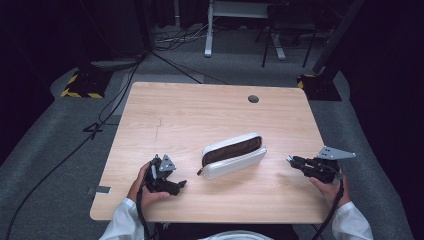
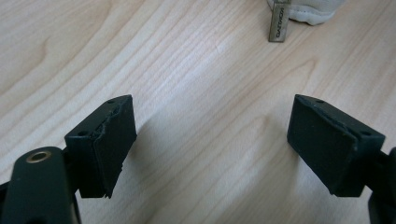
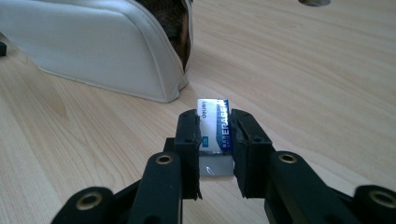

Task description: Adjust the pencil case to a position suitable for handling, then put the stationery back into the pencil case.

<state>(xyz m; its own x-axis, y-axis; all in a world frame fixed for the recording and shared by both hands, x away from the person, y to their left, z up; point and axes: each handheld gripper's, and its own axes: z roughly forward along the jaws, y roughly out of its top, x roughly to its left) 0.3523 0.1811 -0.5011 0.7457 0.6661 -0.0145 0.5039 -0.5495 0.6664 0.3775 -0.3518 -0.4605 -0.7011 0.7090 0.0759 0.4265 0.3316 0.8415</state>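
Right gripper (image 3: 212, 140) clamps blue-and-white eraser (image 3: 215, 128) beside open white zip pouch (image 1: 234, 155); left gripper (image 2: 210, 140), jaws apart, steadies pouch; insert eraser level.

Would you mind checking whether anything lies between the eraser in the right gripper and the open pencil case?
Nothing visible does. The right gripper holds the eraser just short of the pencil case, whose opening faces up, with bare table between them.
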